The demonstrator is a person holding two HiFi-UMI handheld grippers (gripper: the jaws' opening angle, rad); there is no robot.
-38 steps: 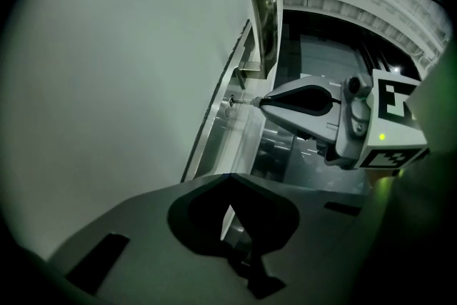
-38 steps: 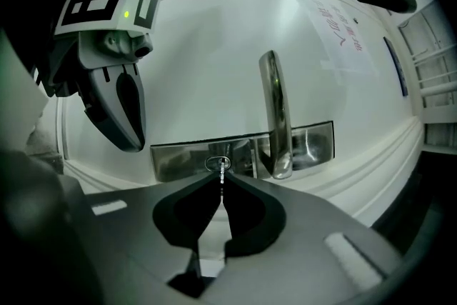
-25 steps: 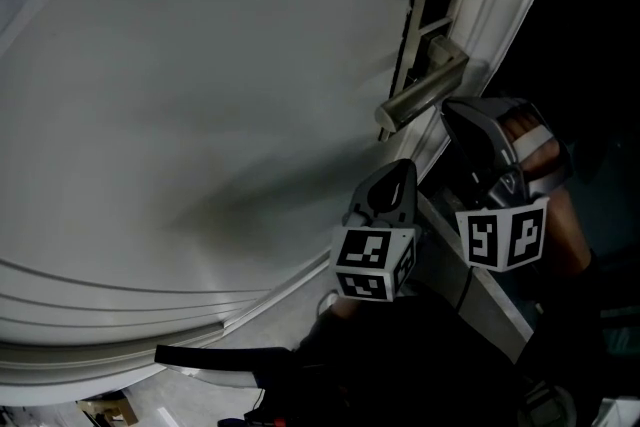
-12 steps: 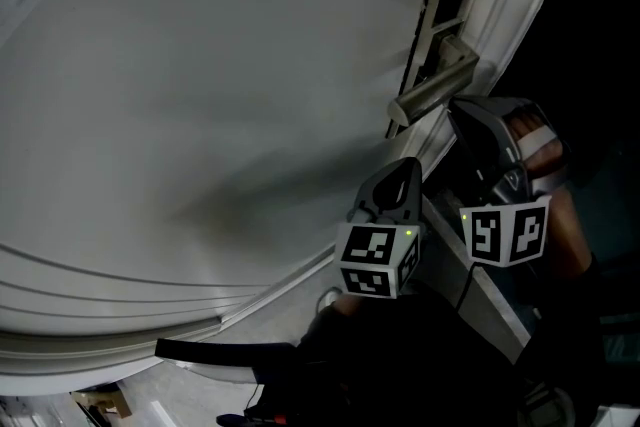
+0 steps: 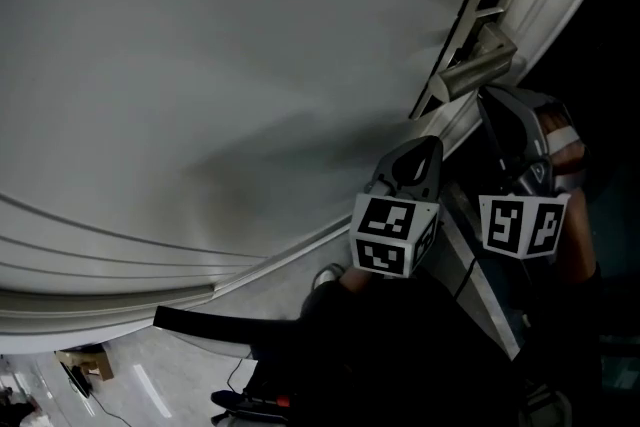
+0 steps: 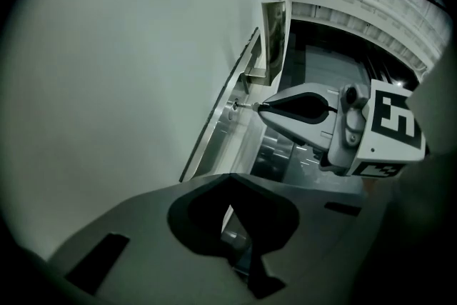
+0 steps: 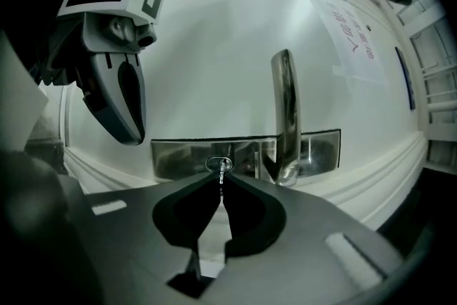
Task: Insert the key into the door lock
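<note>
As the head view has swung over the last second, the handle [image 5: 478, 73] has slid toward the frame's top right corner. Both tongs have gone with it, so I read that mostly as my camera moving, not the work. What matters is that the right gripper [image 7: 221, 183] has kept close under the handle, jaws pinched tight on the key [image 7: 222, 175]. The key's tip now meets the lock [image 7: 218, 164] in the plate [image 7: 178, 157], just left of the handle. I cannot tell whether the blade has entered yet. The left gripper [image 6: 228, 181] hangs idle beside the right one, jaws closed together on nothing, near the door [image 5: 200, 65]. My judgement is that alignment is about done and a straight push remains; any tilt could jam the blade.
</note>
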